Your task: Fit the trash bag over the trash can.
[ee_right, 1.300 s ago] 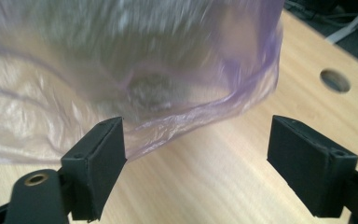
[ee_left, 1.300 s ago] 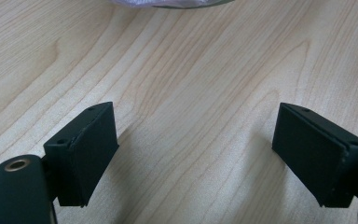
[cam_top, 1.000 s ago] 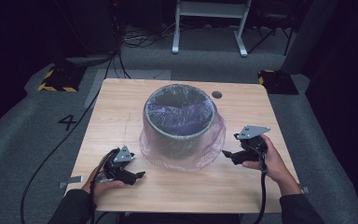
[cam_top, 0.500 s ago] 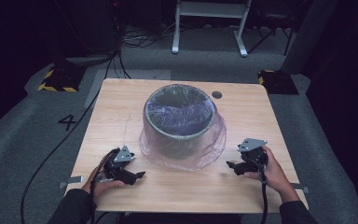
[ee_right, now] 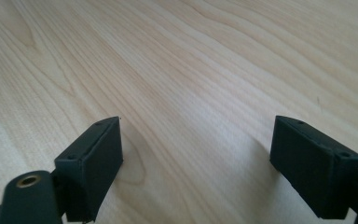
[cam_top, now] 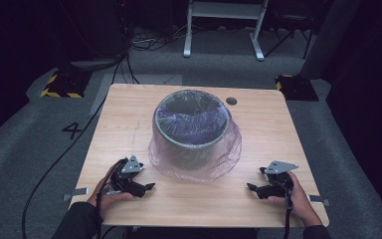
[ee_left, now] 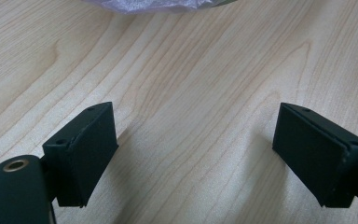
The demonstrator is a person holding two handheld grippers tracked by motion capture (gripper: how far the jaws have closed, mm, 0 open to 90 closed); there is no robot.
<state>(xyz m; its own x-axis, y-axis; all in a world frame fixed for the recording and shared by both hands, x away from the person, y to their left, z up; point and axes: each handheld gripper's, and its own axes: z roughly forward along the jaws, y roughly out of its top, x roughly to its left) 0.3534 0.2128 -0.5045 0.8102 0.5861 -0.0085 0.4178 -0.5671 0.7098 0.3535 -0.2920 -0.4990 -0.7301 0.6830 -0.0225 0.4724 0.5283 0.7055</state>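
Observation:
A round grey bin [cam_top: 191, 130] stands mid-table, lined with a clear purplish plastic bag [cam_top: 225, 159] that spills over its rim and pools around its base. My left gripper [cam_top: 148, 187] rests on the wooden table [cam_top: 278, 129] at the front left, jaws pointing right, open and empty. My right gripper [cam_top: 251, 188] sits at the front right, jaws pointing left, also open and empty. In the left gripper view the jaws stand wide apart [ee_left: 193, 154] over bare wood, with the bag's edge [ee_left: 144, 4] at the top. The right gripper view has its jaws apart [ee_right: 196, 158] over bare wood.
A dark round hole [cam_top: 231, 101] sits in the table near the back right. Cables trail off the table's left side onto the grey floor. A white frame [cam_top: 224, 20] stands behind the table, with yellow-black blocks [cam_top: 59, 85] on the floor.
My right gripper has come down from beside the bin to the table's front right edge. The left gripper has stayed put.

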